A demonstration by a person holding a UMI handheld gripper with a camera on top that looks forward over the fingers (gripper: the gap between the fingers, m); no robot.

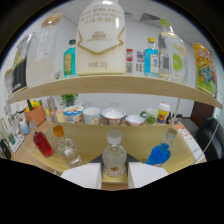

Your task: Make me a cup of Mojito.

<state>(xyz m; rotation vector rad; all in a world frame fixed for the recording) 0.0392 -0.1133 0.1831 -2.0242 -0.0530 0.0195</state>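
Observation:
A clear glass bottle (114,156) with a pale cap and a label at its base stands upright between my fingers. My gripper (114,169) looks shut on it, with the white fingers (82,176) against both of its sides. Beyond the fingers, on the wooden counter, stand a tilted blue bottle (160,152) to the right, and a red bottle (42,144) and a clear bottle with an orange cap (64,146) to the left. Behind them, a row of cups and bowls (113,116) lines the lower shelf.
The upper shelf (115,84) carries a big milky bottle (100,37), tall clear bottles (40,55), a teal bottle (70,57), a blue-capped bottle (151,57), a lime-labelled bottle (172,52) and a yellow can (204,67). An orange box (35,115) sits far left.

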